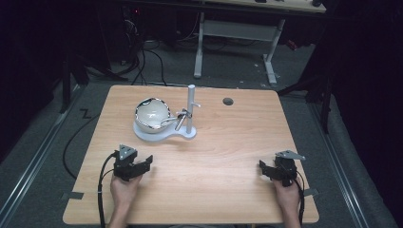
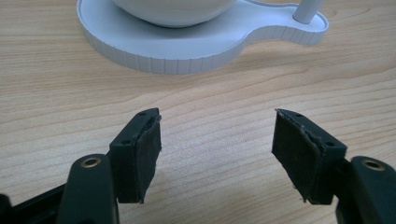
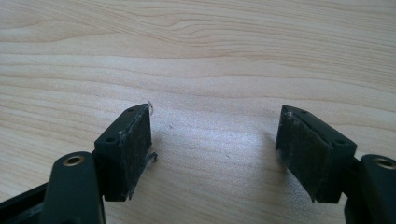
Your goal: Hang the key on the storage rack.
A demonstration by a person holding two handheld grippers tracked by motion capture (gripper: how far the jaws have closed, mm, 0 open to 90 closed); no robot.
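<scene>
**Both jaws open, bowl stand ahead of your left**

You held the left gripper [image 1: 142, 164] low over the table [image 1: 223, 156] with its jaws spread wide and nothing between them. The white stand [image 2: 187, 46] lay just ahead of those jaws, carrying a bowl [image 1: 152, 114] on its round base and a post [image 1: 190, 107] to the right. Your right gripper [image 1: 267, 168] sat well apart from the stand, its jaws likewise spread over bare wood.
</scene>
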